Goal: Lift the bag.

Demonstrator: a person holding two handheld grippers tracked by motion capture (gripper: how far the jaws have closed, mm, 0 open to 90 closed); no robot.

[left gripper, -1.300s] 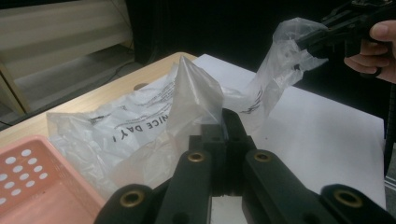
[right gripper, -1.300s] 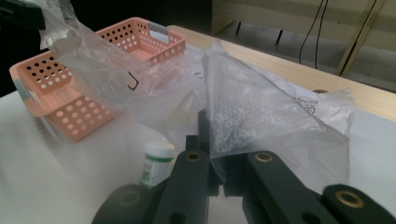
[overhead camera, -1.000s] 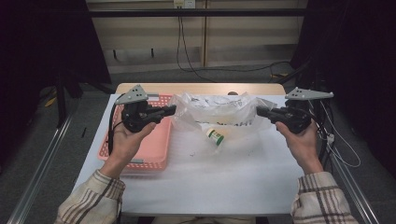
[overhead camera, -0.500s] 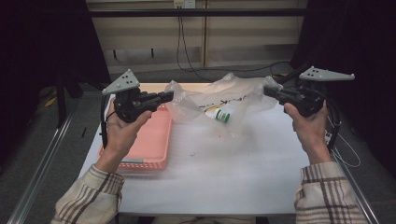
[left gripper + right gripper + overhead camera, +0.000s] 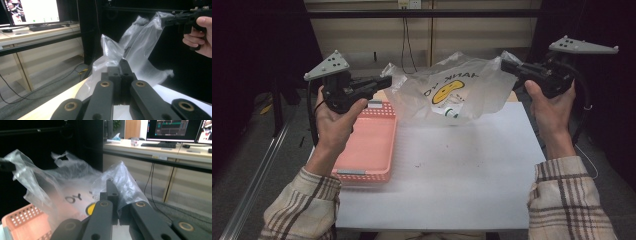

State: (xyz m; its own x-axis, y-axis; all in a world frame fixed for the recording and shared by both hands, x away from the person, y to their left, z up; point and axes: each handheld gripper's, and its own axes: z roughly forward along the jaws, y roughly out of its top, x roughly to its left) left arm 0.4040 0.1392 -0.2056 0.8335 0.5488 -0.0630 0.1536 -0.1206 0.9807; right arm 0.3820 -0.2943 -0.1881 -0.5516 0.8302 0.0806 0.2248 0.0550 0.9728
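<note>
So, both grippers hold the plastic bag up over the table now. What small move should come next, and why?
Probably a gentle shake, or tilting the plastic bag toward the pink basket. The left gripper and right gripper are each shut on a bag edge, so it hangs stretched between them, and a small bottle sits inside at its lowest part, above the table.

White table, pink basket

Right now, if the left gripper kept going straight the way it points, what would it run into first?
The left gripper points across at the clear plastic bag already pinched in its shut jaws, so more of that bag comes first. Beyond it is the right gripper, roughly in line, though depth is hard to judge.
</note>
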